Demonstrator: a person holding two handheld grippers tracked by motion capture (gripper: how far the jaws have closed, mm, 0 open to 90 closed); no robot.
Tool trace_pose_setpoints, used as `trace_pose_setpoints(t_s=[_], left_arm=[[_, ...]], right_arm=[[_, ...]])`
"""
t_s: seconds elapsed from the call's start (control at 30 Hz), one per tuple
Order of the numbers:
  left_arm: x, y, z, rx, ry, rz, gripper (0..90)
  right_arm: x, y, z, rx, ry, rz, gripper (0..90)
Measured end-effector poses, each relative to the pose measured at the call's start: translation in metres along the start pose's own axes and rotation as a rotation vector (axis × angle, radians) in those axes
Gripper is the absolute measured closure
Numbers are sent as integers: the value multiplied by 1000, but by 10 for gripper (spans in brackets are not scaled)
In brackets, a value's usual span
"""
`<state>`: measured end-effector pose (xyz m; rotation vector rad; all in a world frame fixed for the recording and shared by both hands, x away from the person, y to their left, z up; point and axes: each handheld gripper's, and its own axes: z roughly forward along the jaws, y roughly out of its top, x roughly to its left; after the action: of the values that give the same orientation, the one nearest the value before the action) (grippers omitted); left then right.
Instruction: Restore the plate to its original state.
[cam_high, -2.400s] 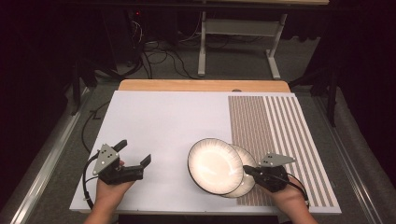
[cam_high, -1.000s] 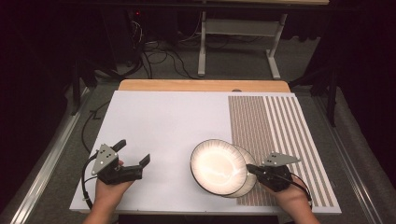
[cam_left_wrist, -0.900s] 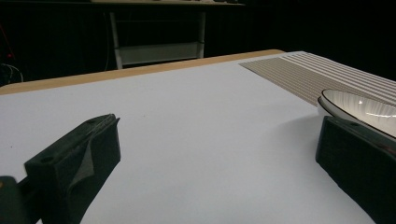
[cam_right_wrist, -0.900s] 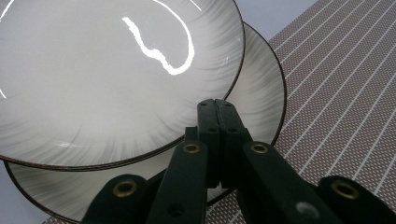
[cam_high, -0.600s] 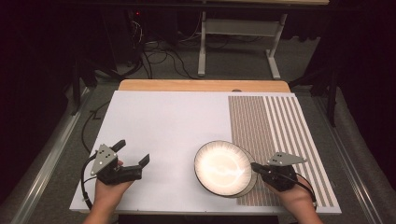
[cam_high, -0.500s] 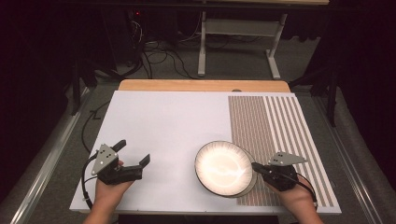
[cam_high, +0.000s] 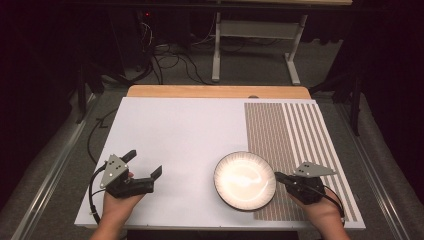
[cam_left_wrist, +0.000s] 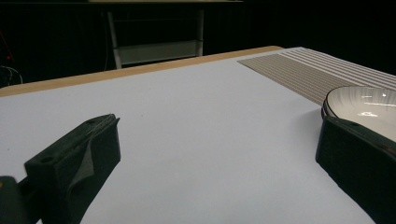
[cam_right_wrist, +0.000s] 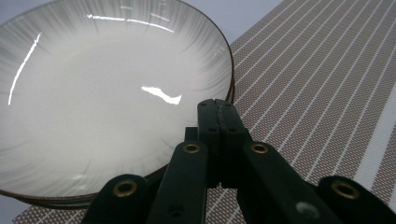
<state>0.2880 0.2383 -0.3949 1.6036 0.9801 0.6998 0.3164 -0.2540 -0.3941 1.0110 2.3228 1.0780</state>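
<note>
Plates sit stacked near the front of the table, the white ribbed one on top, with the dark rim of another showing just under its edge in the right gripper view. The stack lies half on the bare white surface and half on the striped brown mat. At its right edge, the right gripper has its fingers pressed together, their tips lying over the plate's rim; whether they pinch the rim I cannot tell from here. Well apart on the left side of the table, the left gripper rests in the person's hand with its fingers spread wide, nothing between them.
</note>
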Motion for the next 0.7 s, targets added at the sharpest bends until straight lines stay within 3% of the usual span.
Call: trace_pose_setpoints(t_s=[0.07, 0.2, 0.3, 0.43, 0.47, 0.5, 0.6, 0.7], left_arm=[[-1, 0, 1, 2, -1, 1, 7], [-2, 0, 2, 8, -1, 7, 7], [-2, 0, 1, 14, 3, 20, 7], [-1, 0, 0, 8, 6, 14, 7], [-1, 0, 0, 8, 6, 14, 7], [0, 0, -1, 9, 14, 15, 7], [1, 1, -4, 8, 17, 10, 7], [1, 2, -6, 10, 31, 20, 2]], right_arm=[[-3, -1, -2, -6, 13, 21, 900], [-2, 0, -4, -16, -3, 15, 900], [-7, 1, -12, -51, -27, 39, 900], [-19, 0, -26, -120, -66, 81, 764], [-19, 0, -26, -120, -66, 81, 764], [-25, -1, -36, -178, -89, 106, 623], [-32, -2, -45, -247, -105, 121, 429], [-38, -4, -50, -316, -118, 135, 138]])
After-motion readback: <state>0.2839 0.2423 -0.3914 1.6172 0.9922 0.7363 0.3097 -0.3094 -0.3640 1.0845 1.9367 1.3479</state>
